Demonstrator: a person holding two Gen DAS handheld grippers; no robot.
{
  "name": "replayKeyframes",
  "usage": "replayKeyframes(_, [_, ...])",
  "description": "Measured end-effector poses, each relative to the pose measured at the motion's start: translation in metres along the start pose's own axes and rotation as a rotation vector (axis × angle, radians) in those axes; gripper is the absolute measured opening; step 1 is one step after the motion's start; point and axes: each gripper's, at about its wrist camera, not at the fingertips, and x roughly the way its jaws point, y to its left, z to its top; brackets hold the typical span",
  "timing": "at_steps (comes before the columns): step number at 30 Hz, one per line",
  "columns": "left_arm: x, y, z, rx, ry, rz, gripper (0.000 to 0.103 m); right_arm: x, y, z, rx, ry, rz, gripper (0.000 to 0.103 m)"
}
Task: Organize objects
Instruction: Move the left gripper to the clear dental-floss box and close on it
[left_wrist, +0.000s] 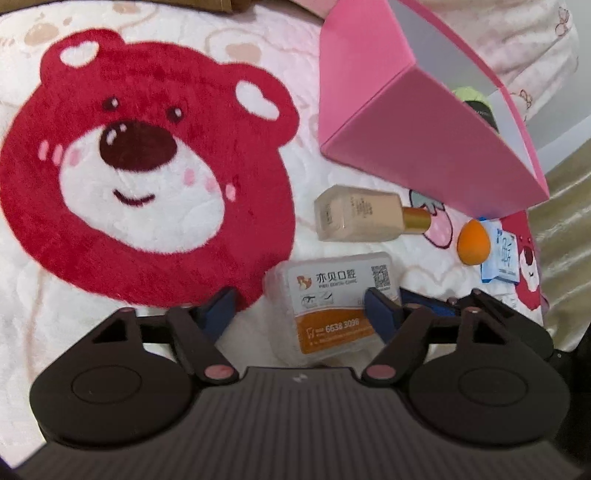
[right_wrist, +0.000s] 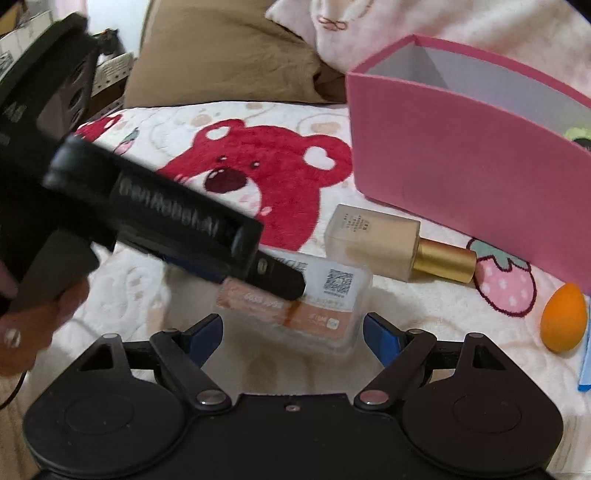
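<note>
A clear plastic case with an orange and white dental label (left_wrist: 328, 306) (right_wrist: 314, 306) lies on a bear-print blanket. My left gripper (left_wrist: 301, 306) is open, its jaws on either side of the case. In the right wrist view the left gripper's body (right_wrist: 155, 221) reaches over the case. My right gripper (right_wrist: 291, 328) is open and empty just short of the case. A beige foundation bottle with a gold cap (left_wrist: 362, 218) (right_wrist: 391, 243) lies beyond. An orange makeup sponge (left_wrist: 474, 243) (right_wrist: 563, 317) lies to the right.
A pink box (left_wrist: 424, 133) (right_wrist: 461, 170) stands open at the back right with a green and black item (left_wrist: 476, 103) inside. A small blue and white packet (left_wrist: 504, 258) lies right of the sponge. A brown pillow (right_wrist: 221, 51) lies at the back.
</note>
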Motion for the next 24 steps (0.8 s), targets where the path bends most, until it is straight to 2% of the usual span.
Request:
replayKeyframes(2, [0.001, 0.001, -0.002, -0.031, 0.005, -0.045, 0.060, 0.004, -0.003, 0.000, 0.025, 0.013, 0.015, 0.088])
replayKeyframes(12, [0.003, 0.003, -0.006, -0.110, 0.018, -0.079, 0.057, 0.005, -0.001, -0.005, 0.051, 0.013, 0.002, 0.096])
replayKeyframes(18, [0.004, -0.005, -0.011, -0.086, 0.012, -0.063, 0.057, 0.012, -0.003, -0.007, 0.072, 0.011, -0.008, 0.099])
replayKeyframes(22, [0.002, -0.018, -0.013, 0.013, 0.017, -0.022, 0.057, 0.013, -0.001, -0.007, 0.039, 0.040, -0.031, 0.099])
replayKeyframes(24, [0.001, -0.020, -0.014, 0.020, 0.018, -0.017, 0.057, 0.011, 0.001, -0.007, 0.016, 0.046, -0.048, 0.099])
